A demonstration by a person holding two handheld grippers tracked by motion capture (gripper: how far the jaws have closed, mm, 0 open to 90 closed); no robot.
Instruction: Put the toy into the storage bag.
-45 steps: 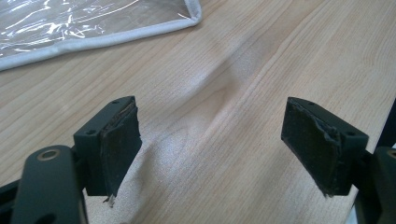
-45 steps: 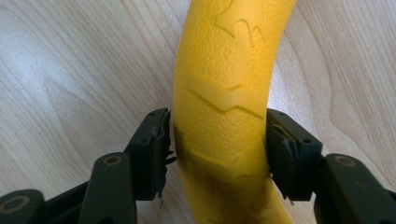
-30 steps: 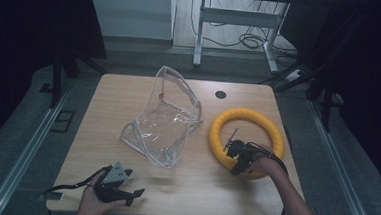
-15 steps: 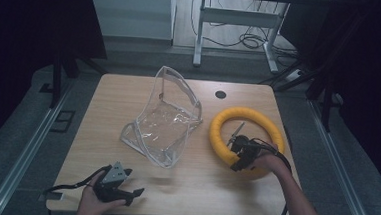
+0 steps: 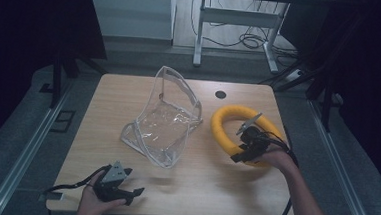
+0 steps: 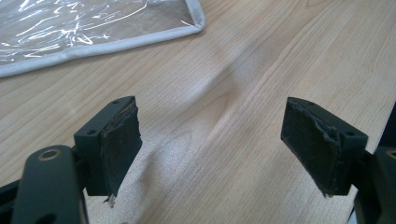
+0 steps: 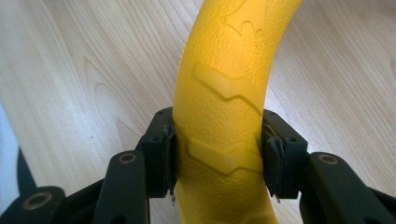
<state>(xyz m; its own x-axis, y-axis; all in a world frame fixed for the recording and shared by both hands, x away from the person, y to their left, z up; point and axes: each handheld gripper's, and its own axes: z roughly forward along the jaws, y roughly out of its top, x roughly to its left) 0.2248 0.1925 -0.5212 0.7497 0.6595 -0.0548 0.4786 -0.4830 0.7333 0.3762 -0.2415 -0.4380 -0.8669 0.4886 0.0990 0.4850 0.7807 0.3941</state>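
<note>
Lifted slightly since a second ago, the right tool point(image 7: 217, 156) pinches the ring point(image 7: 224, 84): light, stiff, grippy; left tool point(image 6: 212, 144) spread.

Light wooden bench point(image 5: 183, 187) stands on grey floor point(image 5: 16, 142); dark surroundings; a metal-legged desk frame point(image 5: 236, 17) and cables point(image 5: 242, 39) behind.

I see a light wooden table point(image 5: 188, 187) with a small dark round hole point(image 5: 221, 94) near its far edge. A clear plastic bag point(image 5: 163, 123) lies on the wood. Beside it sits a yellow ring point(image 5: 226, 124).
</note>
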